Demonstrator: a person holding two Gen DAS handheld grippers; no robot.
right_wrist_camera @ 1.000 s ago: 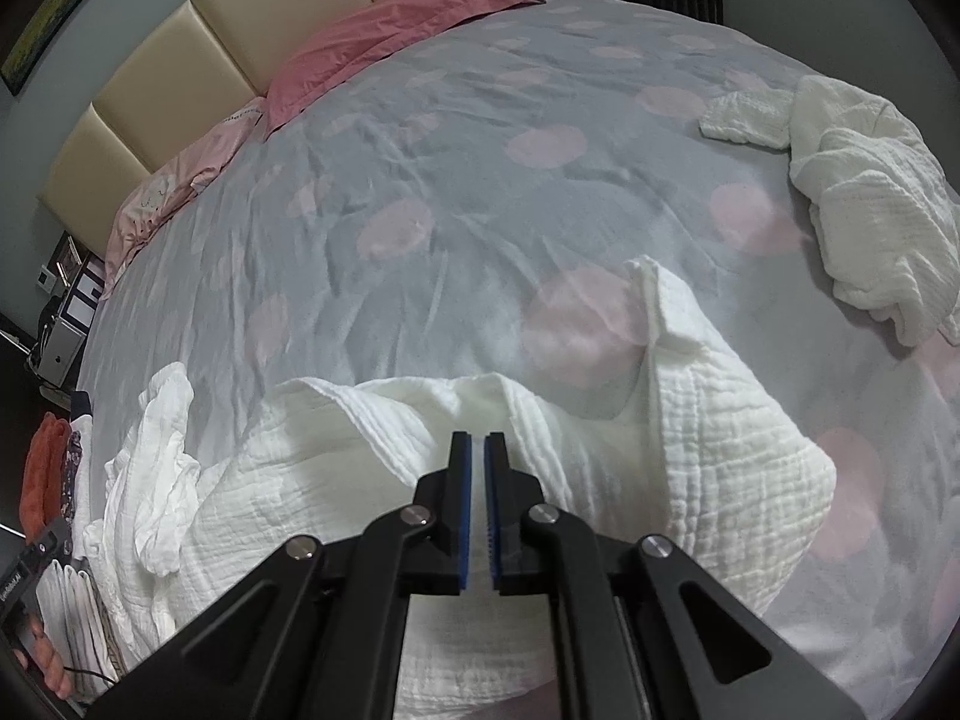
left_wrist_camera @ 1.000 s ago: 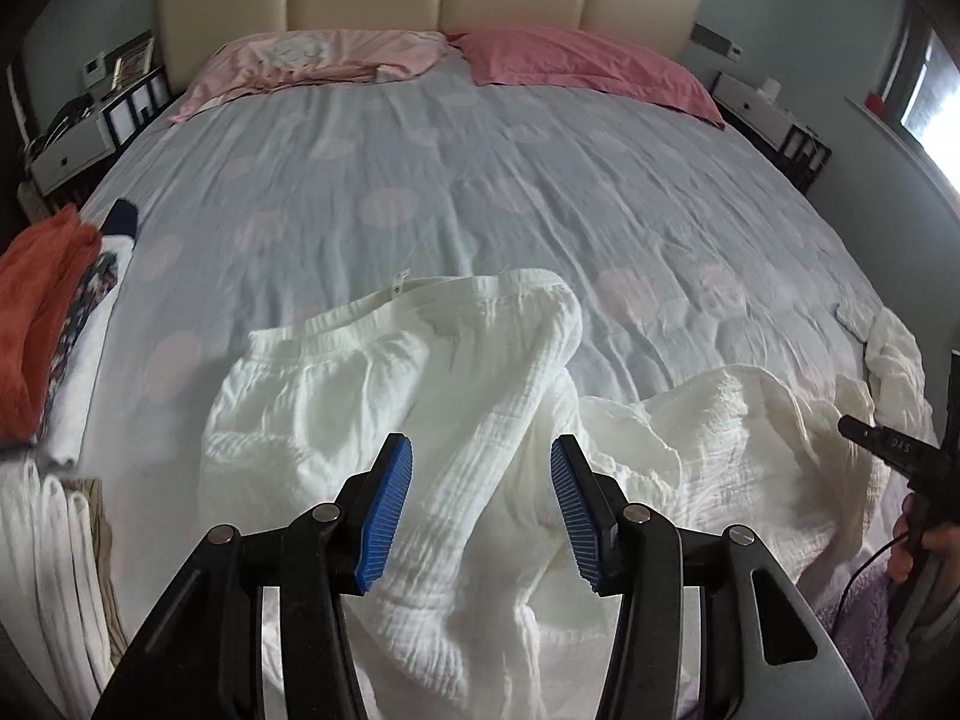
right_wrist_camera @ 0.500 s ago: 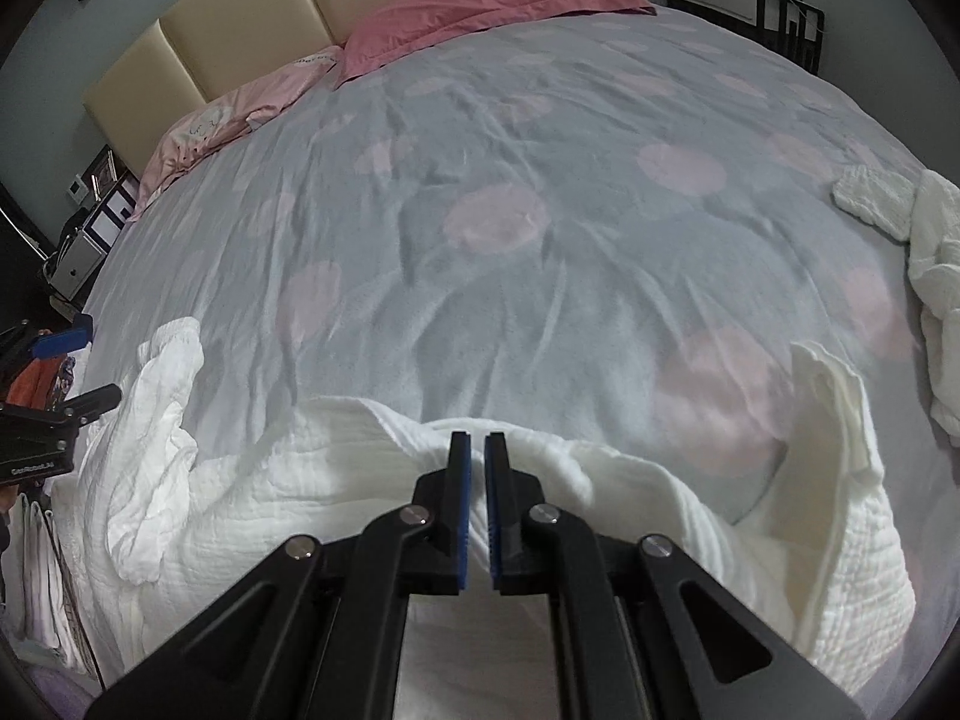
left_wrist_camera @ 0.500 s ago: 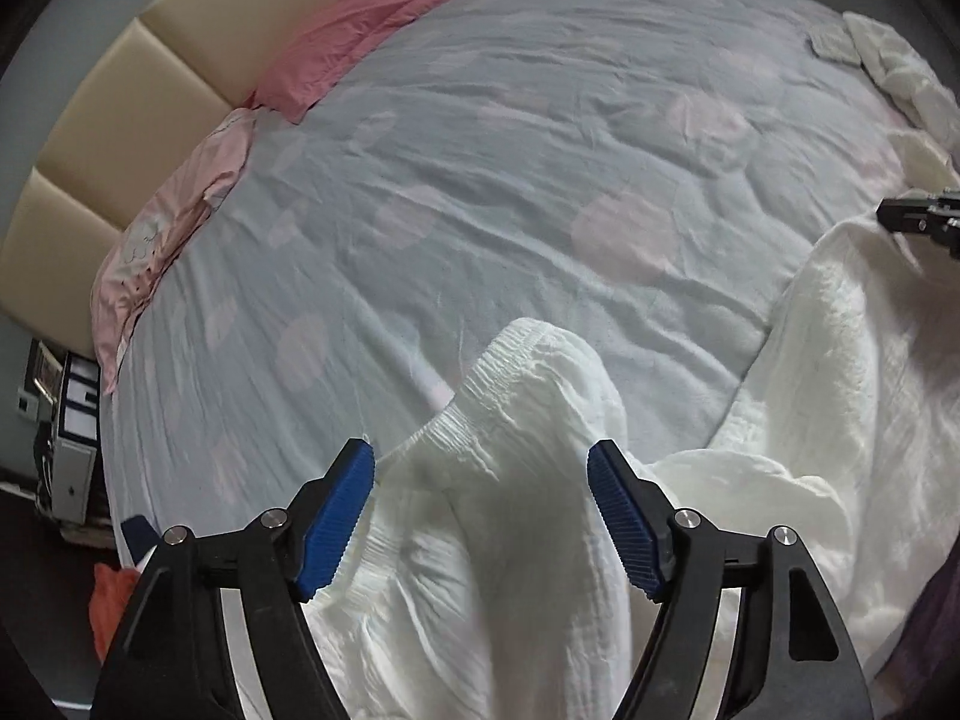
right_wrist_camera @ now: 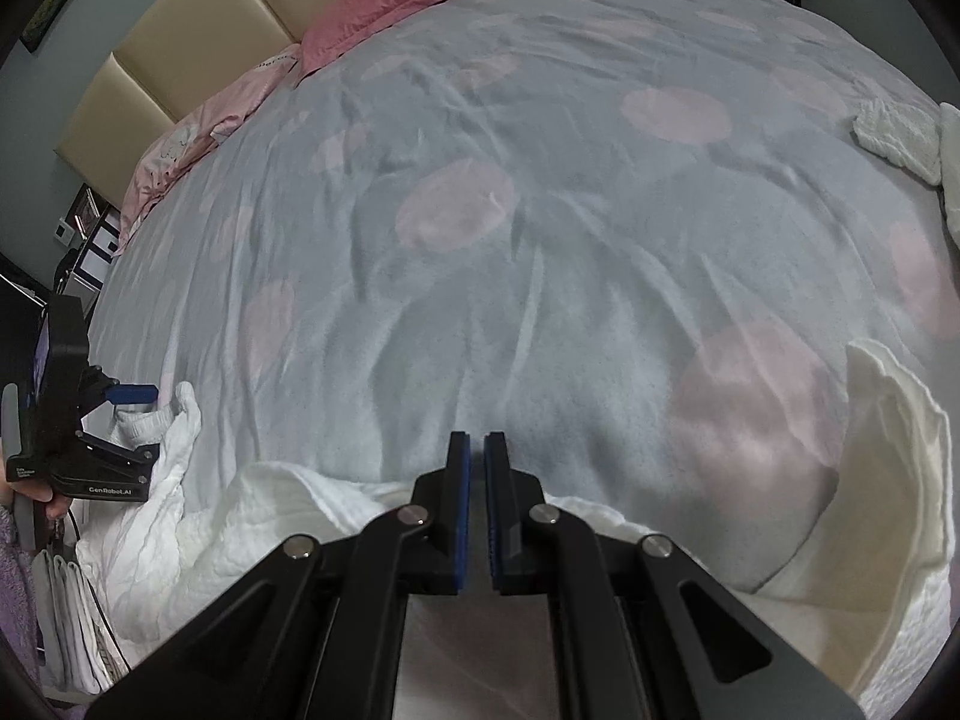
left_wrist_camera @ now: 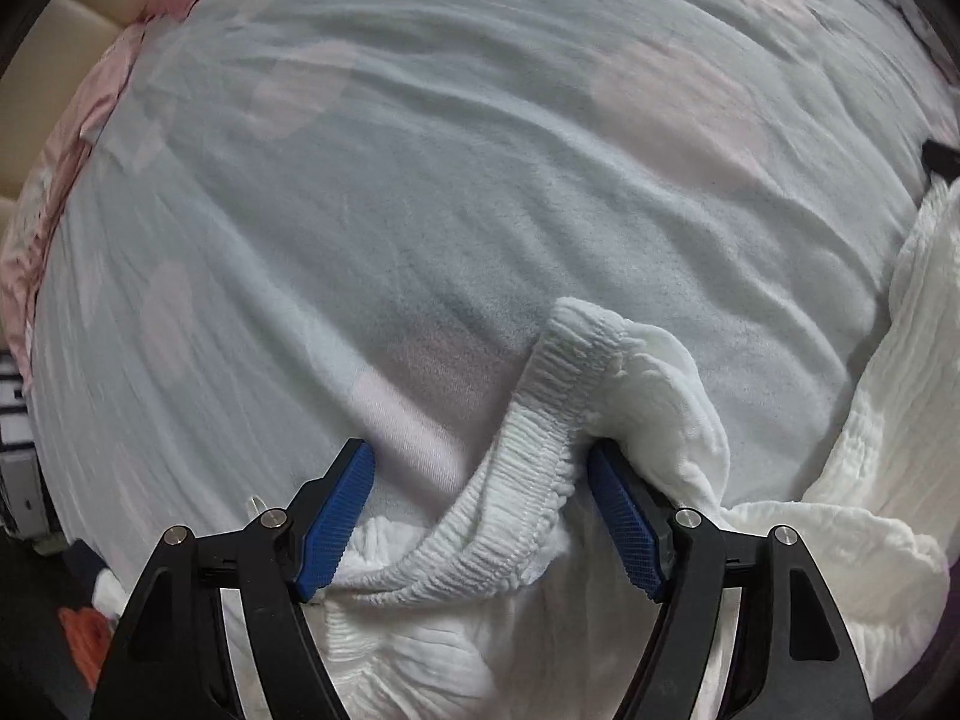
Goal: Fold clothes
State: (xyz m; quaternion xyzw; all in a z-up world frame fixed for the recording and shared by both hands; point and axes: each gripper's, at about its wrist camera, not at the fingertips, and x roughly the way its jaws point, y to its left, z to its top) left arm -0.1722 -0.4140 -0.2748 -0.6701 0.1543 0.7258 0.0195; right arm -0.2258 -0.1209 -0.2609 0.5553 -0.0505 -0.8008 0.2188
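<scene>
A white crinkled garment (left_wrist_camera: 528, 618) lies on the grey bedspread (left_wrist_camera: 456, 192). Its ribbed elastic waistband (left_wrist_camera: 540, 438) rises in a fold between the blue pads of my left gripper (left_wrist_camera: 480, 510), which is open around it. My right gripper (right_wrist_camera: 477, 480) has its pads nearly together over another edge of the same white garment (right_wrist_camera: 288, 516); whether cloth is pinched between them is hidden. The left gripper also shows in the right wrist view (right_wrist_camera: 78, 426) at the far left, at the garment's other end.
Pink pillows (right_wrist_camera: 420, 6) and a beige headboard (right_wrist_camera: 198, 42) are at the far end of the bed. More white clothes (right_wrist_camera: 906, 138) lie at the right edge. Folded white items (right_wrist_camera: 66, 618) and an orange cloth (left_wrist_camera: 84, 636) sit at the left.
My left gripper has dropped low and forward onto the waistband fold, which now stands between its open pads. My right gripper has stayed shut at the garment's edge.
</scene>
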